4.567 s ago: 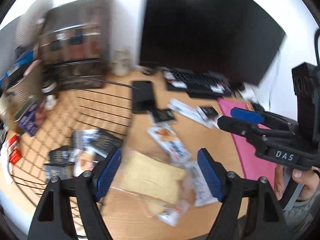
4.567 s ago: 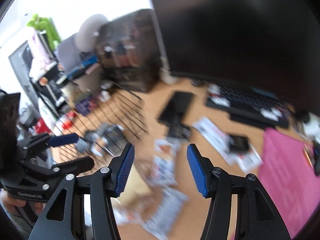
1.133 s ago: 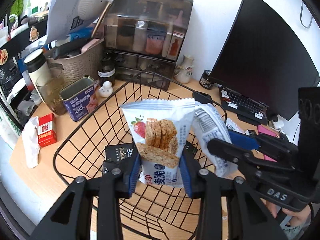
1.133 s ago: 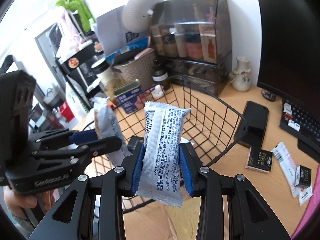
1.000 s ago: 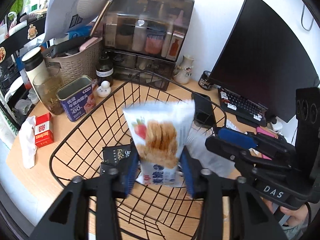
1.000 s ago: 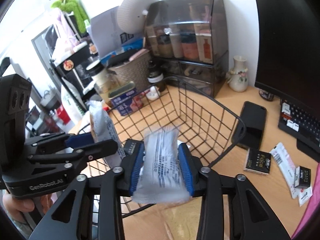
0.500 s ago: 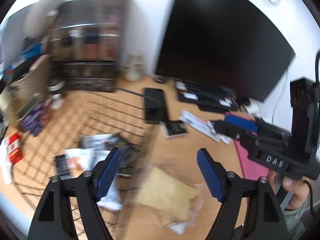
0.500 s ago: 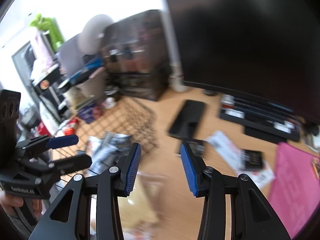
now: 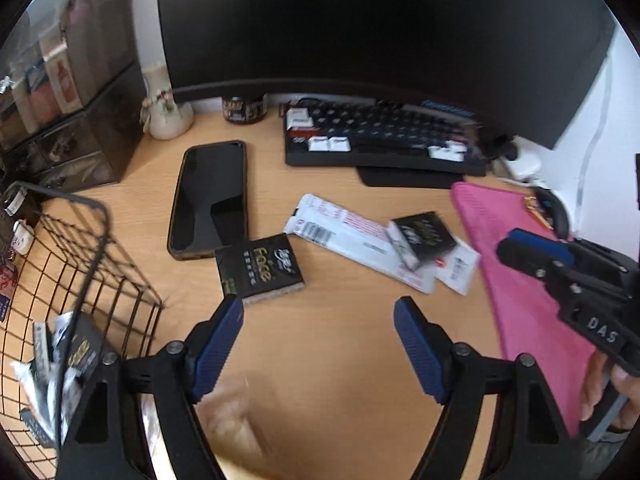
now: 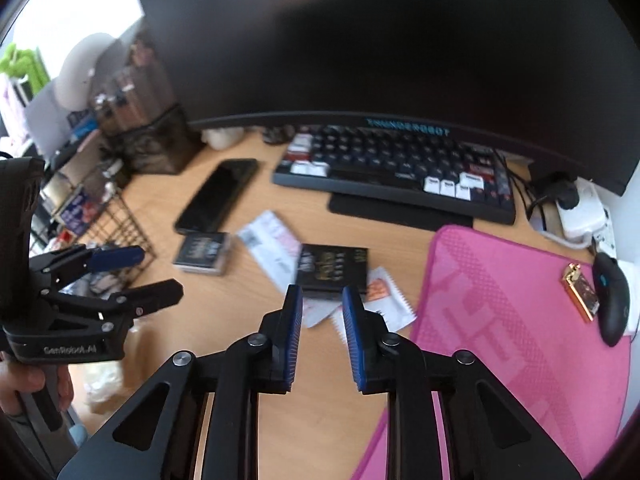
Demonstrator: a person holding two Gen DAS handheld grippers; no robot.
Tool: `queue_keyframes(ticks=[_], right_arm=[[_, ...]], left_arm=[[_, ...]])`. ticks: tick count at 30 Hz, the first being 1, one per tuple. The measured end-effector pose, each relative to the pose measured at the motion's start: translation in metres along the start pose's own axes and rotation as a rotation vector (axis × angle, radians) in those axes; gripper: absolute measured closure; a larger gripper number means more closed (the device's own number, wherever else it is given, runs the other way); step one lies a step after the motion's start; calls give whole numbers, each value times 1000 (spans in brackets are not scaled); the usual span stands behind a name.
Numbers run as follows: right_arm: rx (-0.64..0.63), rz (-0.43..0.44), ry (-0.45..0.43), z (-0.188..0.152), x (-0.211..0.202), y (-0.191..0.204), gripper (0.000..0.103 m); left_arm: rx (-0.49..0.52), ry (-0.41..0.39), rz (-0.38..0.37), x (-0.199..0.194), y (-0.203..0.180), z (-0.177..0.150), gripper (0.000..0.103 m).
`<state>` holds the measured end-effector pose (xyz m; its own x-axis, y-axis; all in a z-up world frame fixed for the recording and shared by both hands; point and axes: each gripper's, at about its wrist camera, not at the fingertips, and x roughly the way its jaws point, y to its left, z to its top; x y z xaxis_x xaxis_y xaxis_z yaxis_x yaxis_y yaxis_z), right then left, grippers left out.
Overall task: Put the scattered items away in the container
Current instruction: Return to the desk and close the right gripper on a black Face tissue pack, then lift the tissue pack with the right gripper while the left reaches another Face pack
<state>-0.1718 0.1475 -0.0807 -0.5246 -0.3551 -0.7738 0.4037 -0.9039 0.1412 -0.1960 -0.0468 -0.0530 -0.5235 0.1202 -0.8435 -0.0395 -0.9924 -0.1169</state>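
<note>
Wire basket [image 9: 94, 216] already holds several pkts. Still on desk right of basket: black box [image 9: 260, 270], white sachet [image 9: 352, 236], small black pkt [image 9: 424, 236]. Left gripper [image 9: 318, 344] jaws spread, empty; right gripper [image 10: 320, 336] jaws just narrowed, nothing between.

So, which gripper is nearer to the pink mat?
Right. The right gripper hangs just beside the pink mat; the left gripper is farther off, near the wire basket.

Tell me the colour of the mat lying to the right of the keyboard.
Pink, with a faint tone-on-tone pattern; the mat shows best in the right wrist view.
</note>
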Motion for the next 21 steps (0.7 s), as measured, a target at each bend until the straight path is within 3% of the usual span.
queue_keyframes(ticks=[6, 13, 17, 21], right_arm=[[-18, -1, 60, 26, 55, -9, 81], [-35, 14, 94, 45, 96, -3, 81], [-38, 13, 96, 40, 101, -2, 81], [-41, 11, 104, 27, 90, -3, 81]], left_arm=[[-39, 48, 58, 35, 14, 16, 23], [-66, 85, 69, 63, 27, 22, 23], [-16, 82, 92, 67, 21, 19, 22], [5, 84, 41, 62, 12, 12, 22]])
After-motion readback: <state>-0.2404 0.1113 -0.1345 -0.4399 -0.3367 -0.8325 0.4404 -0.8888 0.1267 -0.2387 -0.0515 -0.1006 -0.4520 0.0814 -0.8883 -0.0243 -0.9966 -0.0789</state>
